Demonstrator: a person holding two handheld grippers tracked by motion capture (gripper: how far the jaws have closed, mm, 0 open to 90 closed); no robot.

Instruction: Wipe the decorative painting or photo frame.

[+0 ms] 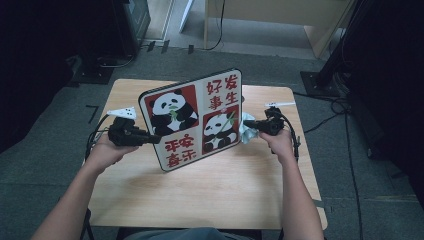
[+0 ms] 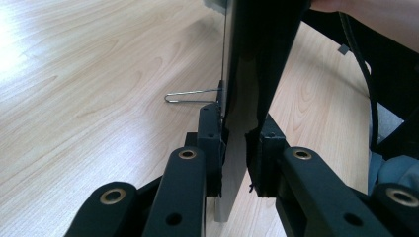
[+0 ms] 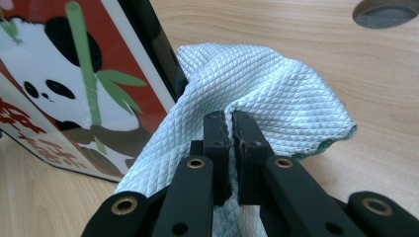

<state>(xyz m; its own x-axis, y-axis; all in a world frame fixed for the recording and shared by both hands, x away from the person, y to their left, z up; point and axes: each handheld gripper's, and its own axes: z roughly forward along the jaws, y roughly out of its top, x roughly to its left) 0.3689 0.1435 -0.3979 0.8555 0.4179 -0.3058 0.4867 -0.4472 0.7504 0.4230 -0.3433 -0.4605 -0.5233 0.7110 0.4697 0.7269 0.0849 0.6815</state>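
Note:
A square panda picture board [image 1: 195, 120] with red panels and red characters stands tilted on the wooden table [image 1: 210, 195]. My left gripper [image 1: 150, 137] is shut on the board's left edge; in the left gripper view the jaws pinch the dark edge of the panda picture board [image 2: 247, 74], my left gripper [image 2: 237, 143] around it. My right gripper [image 1: 246, 123] is shut on a pale blue quilted cloth [image 1: 246, 131], which lies against the board's right edge. In the right gripper view the cloth [image 3: 276, 94] bunches between the jaws of my right gripper [image 3: 231, 131], beside the panda picture board [image 3: 69, 84].
A thin wire stand [image 2: 190, 96] sticks out behind the board onto the table. A round cable hole [image 3: 384, 12] sits in the tabletop beyond the cloth. Cables [image 1: 330, 107] trail off the table's right side. Dark equipment and a stand base [image 1: 320, 82] surround the table on the floor.

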